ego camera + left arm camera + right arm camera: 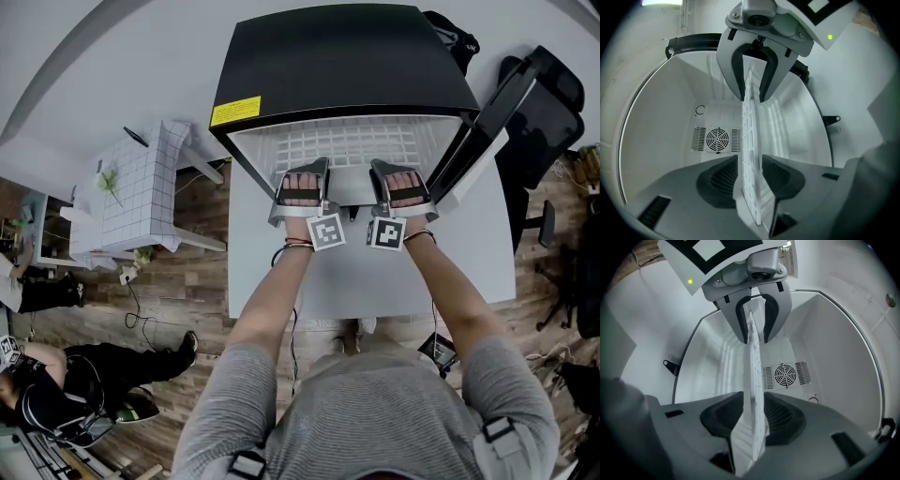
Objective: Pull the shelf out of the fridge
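A black mini fridge (347, 56) stands on a white table, its door swung open to the right. The white grid shelf (347, 142) lies inside, with its front edge at the opening. My left gripper (305, 171) and right gripper (398, 172) sit side by side at that front edge. In the left gripper view the shelf (751, 140) runs edge-on between the pads of my left gripper (750, 173), which is shut on it. The right gripper view shows my right gripper (753, 416) shut on the shelf (754, 362) in the same way.
The open fridge door (487, 131) stands just right of my right arm. A round fan vent (717, 139) marks the fridge's back wall. The white table (375, 281) extends toward me. A small tiled side table (141, 187) stands at the left, a black chair (553, 103) at the right.
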Demonstrator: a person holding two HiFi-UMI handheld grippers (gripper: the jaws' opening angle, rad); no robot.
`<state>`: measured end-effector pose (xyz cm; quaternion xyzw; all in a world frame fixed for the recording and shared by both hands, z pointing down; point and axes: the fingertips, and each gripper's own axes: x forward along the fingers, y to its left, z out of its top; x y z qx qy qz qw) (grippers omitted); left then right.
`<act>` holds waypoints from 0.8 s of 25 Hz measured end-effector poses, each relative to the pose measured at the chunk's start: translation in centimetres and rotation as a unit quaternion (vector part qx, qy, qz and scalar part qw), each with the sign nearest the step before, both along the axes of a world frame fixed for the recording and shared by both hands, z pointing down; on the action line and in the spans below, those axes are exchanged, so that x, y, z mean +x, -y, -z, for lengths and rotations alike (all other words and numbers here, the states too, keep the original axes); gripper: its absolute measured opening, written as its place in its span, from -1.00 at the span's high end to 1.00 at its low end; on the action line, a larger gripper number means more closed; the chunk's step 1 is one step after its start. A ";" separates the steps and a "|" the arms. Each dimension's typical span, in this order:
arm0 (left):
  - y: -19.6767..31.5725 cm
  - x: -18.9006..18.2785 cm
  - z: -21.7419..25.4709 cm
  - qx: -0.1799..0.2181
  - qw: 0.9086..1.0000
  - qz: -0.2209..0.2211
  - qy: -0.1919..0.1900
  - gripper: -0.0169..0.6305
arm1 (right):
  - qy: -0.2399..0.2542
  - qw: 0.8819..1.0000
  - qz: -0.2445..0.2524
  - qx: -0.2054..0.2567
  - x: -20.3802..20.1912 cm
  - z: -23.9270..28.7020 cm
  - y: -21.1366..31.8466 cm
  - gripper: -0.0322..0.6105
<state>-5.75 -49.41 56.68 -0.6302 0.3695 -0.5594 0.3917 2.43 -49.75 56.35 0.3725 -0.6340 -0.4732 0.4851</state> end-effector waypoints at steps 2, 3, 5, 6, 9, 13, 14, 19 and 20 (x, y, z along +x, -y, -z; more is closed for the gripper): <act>0.5 -0.1 -0.1 0.002 1.000 0.003 0.003 0.47 | -0.001 1.000 -0.003 0.002 -0.1 0.0 0.5 0.51; 0.8 -0.3 -0.1 0.006 1.000 0.006 0.005 0.47 | -0.001 1.000 -0.005 0.003 0.0 -0.1 0.8 0.51; 1.4 -0.5 -0.1 0.009 1.000 0.011 0.006 0.47 | 0.000 1.000 -0.009 0.004 0.0 -0.3 1.3 0.51; 1.7 -0.5 -0.2 0.007 1.000 0.013 0.005 0.47 | 0.002 1.000 -0.011 0.007 0.0 -0.2 1.5 0.51; 2.6 -0.9 -0.3 0.006 1.000 0.022 0.003 0.48 | 0.008 1.000 -0.020 0.020 0.0 0.1 2.5 0.51; 3.4 -0.9 -0.4 0.009 1.000 0.025 -0.002 0.48 | -0.003 0.999 -0.028 0.043 -0.5 0.6 3.3 0.51; 3.4 -0.9 -0.6 0.007 1.000 0.026 -0.005 0.48 | -0.001 0.998 -0.029 0.047 -0.6 0.7 3.4 0.51; 4.0 -1.0 -1.1 0.006 1.000 0.026 -0.001 0.48 | 0.005 0.998 -0.034 0.052 -1.1 0.6 4.4 0.51; 4.4 -1.4 -0.4 0.025 0.999 0.028 0.027 0.48 | 0.005 0.998 -0.037 0.051 -1.0 0.5 4.6 0.51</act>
